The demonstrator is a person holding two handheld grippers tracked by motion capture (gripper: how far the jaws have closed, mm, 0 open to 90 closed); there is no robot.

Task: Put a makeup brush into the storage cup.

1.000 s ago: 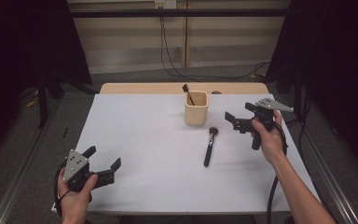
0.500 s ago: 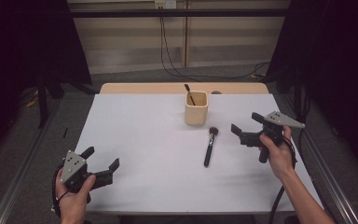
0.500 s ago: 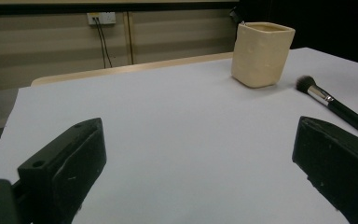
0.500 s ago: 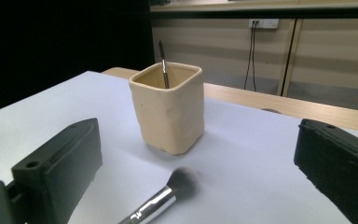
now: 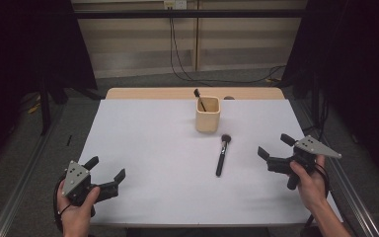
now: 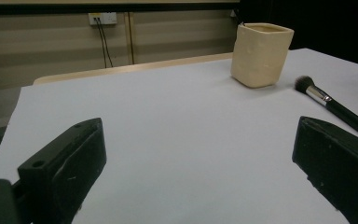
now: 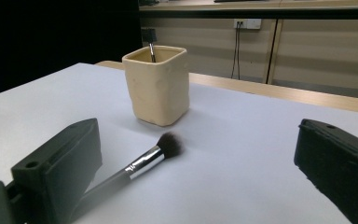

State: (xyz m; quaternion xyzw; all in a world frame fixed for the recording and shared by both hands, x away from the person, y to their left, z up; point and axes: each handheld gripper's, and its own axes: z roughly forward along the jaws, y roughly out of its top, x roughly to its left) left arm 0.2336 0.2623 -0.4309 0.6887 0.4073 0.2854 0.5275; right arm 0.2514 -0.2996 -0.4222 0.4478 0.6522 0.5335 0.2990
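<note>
A cream square cup (image 5: 208, 114) (image 6: 260, 55) (image 7: 157, 85) stands at the back middle of the white table (image 5: 153, 148), with a black brush (image 5: 199, 98) (image 7: 151, 47) standing in it. A second makeup brush (image 5: 222, 154) (image 6: 334, 107) (image 7: 142, 164) lies flat in front of the cup, bristles toward it. My right gripper (image 5: 274, 146) is open at the right, nothing between its jaws, apart from the lying brush. My left gripper (image 5: 107, 169) is open near the front left corner, holding nothing.
A bare wooden strip (image 5: 153, 93) runs along the table's far edge. Cables (image 5: 177, 59) hang down the back wall to the floor. Metal rails (image 5: 24, 187) run along the floor on both sides of the table.
My right gripper has drawn back from beside the cup toward the front right, lower on the table. The left gripper has stayed put.
</note>
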